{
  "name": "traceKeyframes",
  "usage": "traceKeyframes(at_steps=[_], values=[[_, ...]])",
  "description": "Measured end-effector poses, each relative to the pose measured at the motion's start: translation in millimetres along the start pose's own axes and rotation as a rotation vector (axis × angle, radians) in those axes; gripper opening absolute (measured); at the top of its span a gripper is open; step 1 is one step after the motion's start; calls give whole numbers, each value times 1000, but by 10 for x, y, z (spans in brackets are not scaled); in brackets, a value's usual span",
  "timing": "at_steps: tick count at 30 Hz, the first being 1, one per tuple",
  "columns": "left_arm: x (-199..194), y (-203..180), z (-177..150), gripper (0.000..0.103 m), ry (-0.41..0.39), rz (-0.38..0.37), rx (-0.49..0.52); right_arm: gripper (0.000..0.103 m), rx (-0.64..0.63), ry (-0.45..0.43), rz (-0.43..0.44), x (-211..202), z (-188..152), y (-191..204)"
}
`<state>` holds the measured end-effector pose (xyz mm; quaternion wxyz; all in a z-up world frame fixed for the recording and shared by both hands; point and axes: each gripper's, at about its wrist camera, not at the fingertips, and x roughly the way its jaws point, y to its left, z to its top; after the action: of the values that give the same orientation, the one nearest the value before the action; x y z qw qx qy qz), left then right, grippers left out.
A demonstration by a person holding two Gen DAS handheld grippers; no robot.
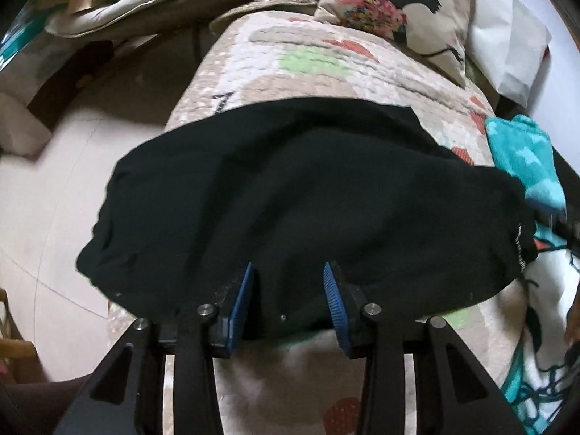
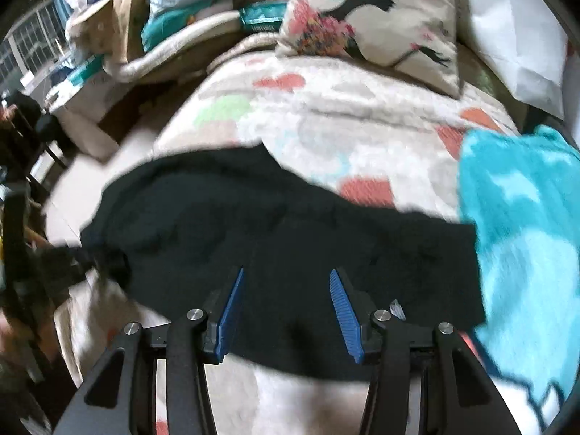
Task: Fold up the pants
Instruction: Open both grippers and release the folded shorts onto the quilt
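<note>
One pair of black pants [image 1: 290, 195] lies across the bed [image 1: 319, 72]; two claws, left [image 1: 288, 272] and right [image 2: 286, 275], gape empty above its near edge.

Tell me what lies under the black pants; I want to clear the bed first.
The black pants lie on a patterned quilt that shows all around them. Whatever sits directly beneath the fabric is covered.

Right wrist view motion-blurred; black pants [image 2: 290, 253] folds unreadable; teal cloth [image 2: 522, 235] cut by edge.
</note>
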<state>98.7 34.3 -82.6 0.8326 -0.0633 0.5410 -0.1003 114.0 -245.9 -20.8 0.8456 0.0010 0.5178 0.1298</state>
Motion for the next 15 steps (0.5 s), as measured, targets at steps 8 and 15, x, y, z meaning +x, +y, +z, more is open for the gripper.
traceKeyframes(at_steps=[8, 15], values=[[-13, -174, -224, 39, -109, 80, 139, 56, -21, -28, 54, 726, 770, 158], [62, -256, -227, 44, -117, 127, 149, 63, -128, 56, 52, 1316, 993, 329]])
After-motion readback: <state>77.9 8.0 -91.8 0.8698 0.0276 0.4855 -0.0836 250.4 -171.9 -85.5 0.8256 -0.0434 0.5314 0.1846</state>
